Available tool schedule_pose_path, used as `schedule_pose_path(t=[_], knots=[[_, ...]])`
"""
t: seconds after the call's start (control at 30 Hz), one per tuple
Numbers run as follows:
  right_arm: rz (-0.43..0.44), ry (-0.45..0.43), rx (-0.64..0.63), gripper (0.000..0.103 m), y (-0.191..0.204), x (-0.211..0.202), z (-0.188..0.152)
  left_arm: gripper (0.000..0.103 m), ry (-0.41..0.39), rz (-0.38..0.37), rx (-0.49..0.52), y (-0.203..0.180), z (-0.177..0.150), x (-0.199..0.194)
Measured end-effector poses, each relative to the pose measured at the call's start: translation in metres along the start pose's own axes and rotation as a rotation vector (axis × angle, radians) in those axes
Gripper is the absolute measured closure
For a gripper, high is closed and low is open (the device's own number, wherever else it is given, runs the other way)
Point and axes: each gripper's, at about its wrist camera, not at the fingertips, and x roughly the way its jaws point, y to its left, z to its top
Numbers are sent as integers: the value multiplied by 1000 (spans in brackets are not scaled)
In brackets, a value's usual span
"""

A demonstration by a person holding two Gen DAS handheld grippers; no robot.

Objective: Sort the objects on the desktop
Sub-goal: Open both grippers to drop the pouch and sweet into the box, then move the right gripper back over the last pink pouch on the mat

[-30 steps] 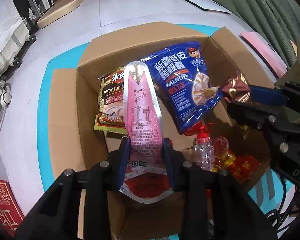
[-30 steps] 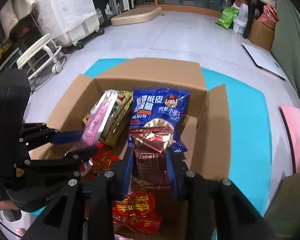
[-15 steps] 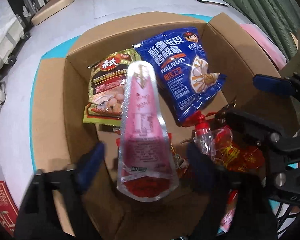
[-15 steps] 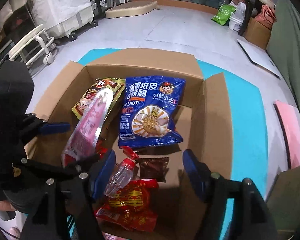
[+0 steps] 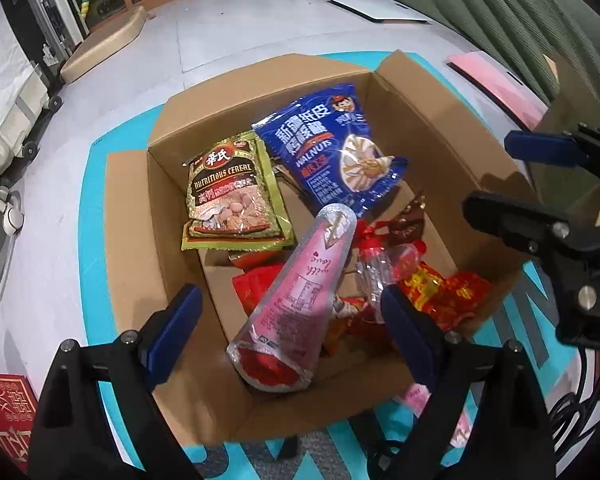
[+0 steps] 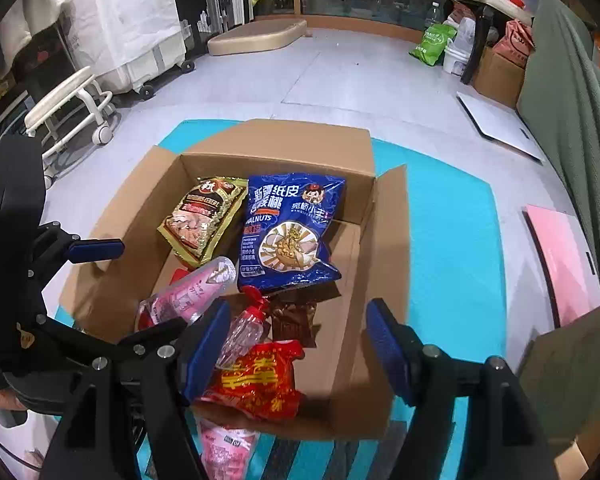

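Pink cone pouch (image 5: 296,300) lies in box (image 5: 432,120), tip toward walnut bag (image 5: 332,148).

Both grippers point steeply downward with jaws spread wide and nothing gripped, the left gripper (image 5: 290,326) at lower centre of its frame, the right gripper (image 6: 298,346) likewise, each having just opened.

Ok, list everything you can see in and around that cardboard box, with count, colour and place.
cardboard box: one, brown, open, on mat
mat: one, turquoise, on floor
walnut bag: one, blue, box back
cereal bag: one, green-gold, beside walnut bag
cone pouch: one, pink, leaning in box
small bottle: one, clear, red cap, box middle
brown packet: one, box floor
red packet: one, box front
left gripper: black, blue pads, open
right gripper: same, open
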Motion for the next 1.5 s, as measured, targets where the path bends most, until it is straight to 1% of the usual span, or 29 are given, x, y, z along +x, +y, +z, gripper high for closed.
schedule_pose_path(t=[0.2, 0.47, 0.6, 0.67, 0.8, 0.93, 1.1, 1.2, 1.33, 1.5], knots=[[0, -4, 8, 32, 2, -19, -7, 13, -11, -6, 19, -1, -5, -15], [17, -7, 32, 32, 6, -43, -25, 13, -45, -42, 22, -1, -16, -42], [35, -9, 34, 31, 11, -55, -38, 13, -43, -58, 37, -5, -24, -51], [57, -5, 40, 31, 12, -58, -45, 13, -52, -50, 58, -9, -28, -56], [57, 8, 47, 30, 16, -62, -59, 13, -60, -54, 72, -14, -37, -63], [64, 2, 59, 30, 19, -64, -73, 12, -70, -43, 81, -20, -46, -69], [69, 8, 67, 30, 21, -66, -90, 10, -67, -48, 90, -27, -63, -74], [78, 14, 81, 30, 23, -67, -99, 9, -54, -56, 91, -30, -74, -73], [91, 48, 90, 29, 25, -60, -113, 9, -34, -56, 81, -30, -89, -67], [114, 102, 115, 29, 27, -41, -130, 9, 6, -58, 28, -23, -103, -53]])
